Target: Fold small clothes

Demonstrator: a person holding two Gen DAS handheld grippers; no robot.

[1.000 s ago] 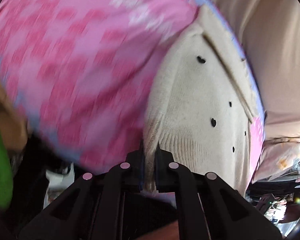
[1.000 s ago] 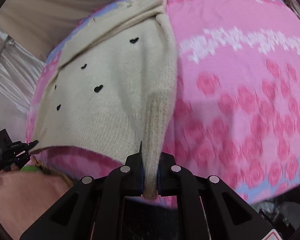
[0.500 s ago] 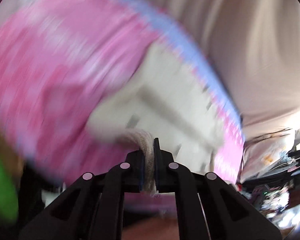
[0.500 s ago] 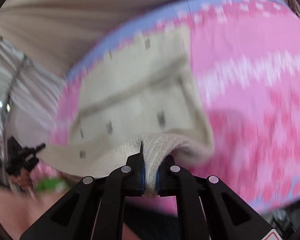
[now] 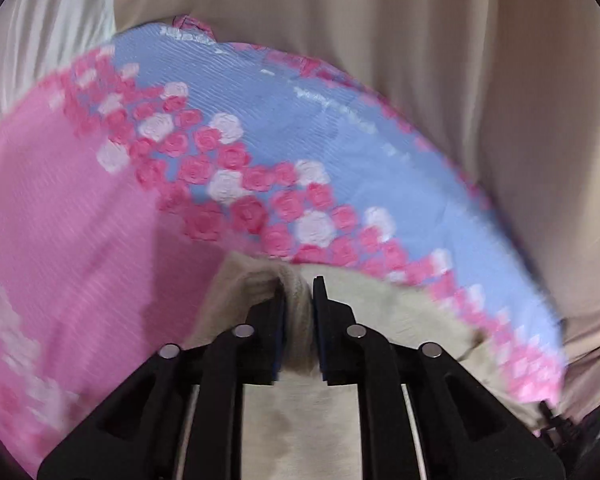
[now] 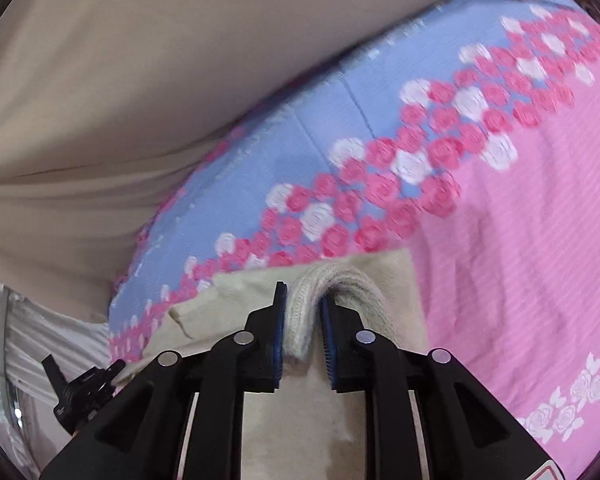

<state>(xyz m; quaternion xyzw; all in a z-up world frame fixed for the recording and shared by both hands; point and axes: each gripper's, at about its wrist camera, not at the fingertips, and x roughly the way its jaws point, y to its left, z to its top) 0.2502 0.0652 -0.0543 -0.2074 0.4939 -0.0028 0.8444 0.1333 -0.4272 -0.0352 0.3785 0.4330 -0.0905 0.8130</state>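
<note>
Releasing the hem after a fold

Both the left gripper [image 5: 299,312] and right gripper [image 6: 303,320] are opening, narrow, around the cream sweater [image 6: 300,412] hem on the pink blanket [image 6: 520,240]; next, probably withdraw cleanly.

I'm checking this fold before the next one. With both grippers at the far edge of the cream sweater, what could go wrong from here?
1. The ribbed hem sits between the opening jaws of the right gripper and may snag as it withdraws.
2. Likewise at the left gripper, dragging the cream sweater askew on the pink-and-blue bedspread.
</note>
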